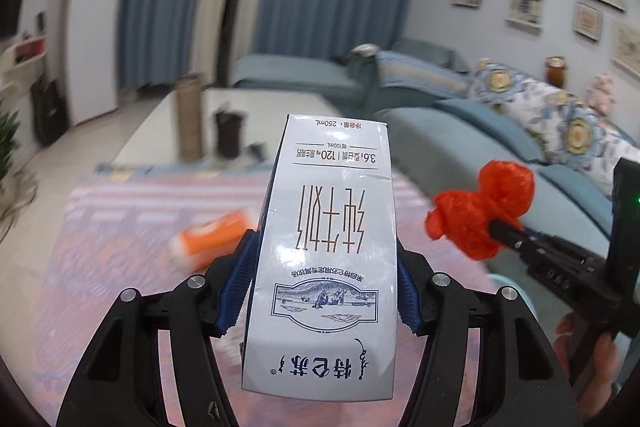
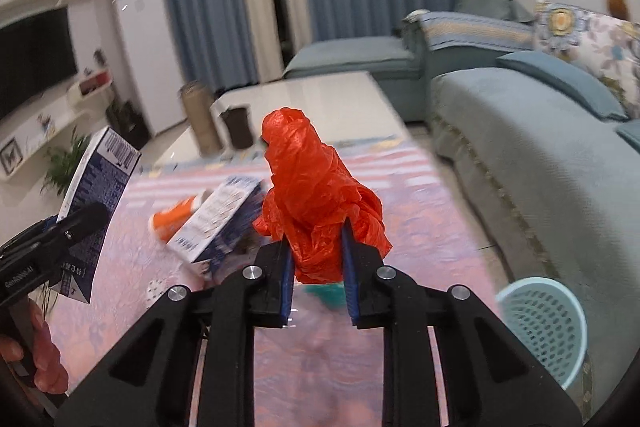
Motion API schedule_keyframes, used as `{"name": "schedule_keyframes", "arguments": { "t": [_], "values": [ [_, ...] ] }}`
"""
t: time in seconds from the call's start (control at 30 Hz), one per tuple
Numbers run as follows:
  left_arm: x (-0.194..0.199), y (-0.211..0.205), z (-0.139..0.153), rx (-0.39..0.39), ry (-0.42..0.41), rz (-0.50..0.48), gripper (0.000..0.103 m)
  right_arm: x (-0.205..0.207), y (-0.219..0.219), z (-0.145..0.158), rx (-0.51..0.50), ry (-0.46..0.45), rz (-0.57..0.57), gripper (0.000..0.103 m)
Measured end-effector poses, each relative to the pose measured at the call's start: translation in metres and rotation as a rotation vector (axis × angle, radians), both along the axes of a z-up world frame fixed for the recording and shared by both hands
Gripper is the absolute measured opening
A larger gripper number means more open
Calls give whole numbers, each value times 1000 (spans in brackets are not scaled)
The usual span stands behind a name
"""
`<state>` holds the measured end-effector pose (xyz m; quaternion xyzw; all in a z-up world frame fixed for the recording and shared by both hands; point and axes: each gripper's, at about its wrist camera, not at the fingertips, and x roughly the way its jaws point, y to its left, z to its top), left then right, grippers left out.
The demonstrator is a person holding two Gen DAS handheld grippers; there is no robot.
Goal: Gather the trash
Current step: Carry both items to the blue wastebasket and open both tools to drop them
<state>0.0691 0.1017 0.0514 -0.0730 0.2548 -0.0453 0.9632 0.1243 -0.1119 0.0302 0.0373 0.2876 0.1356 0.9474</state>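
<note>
While the left gripper (image 1: 326,291) is clamping one glossy white carton (image 1: 326,251), the right gripper (image 2: 317,267) is pinching one crinkled red bag (image 2: 320,203). Beyond, a second boxy carton (image 2: 218,223) and one orange pack (image 2: 174,217) are lying on the pink rug (image 2: 420,211), with one mesh basket (image 2: 544,327) sitting beside the sofa (image 2: 520,147).

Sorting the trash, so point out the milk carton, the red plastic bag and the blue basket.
milk carton (image 1: 326,259), left wrist view, printed front face.
red plastic bag (image 2: 316,203), right wrist view, crumpled middle.
blue basket (image 2: 544,327), right wrist view, perforated wall.
</note>
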Motion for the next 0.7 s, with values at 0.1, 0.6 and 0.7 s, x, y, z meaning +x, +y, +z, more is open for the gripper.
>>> {"name": "schedule_keyframes", "arguments": {
  "t": [0.1, 0.6, 0.7],
  "values": [
    [10, -41, 12, -21, -25, -80, 59, -7, -39, 8, -1, -20, -73, 18],
    [103, -258, -69, -44, 168, -469, 59, -14, -251, -90, 76, 209, -498, 18],
    [115, -287, -98, -22, 237, -520, 59, -12, -267, -126, 106, 290, -539, 18]
  ]
}}
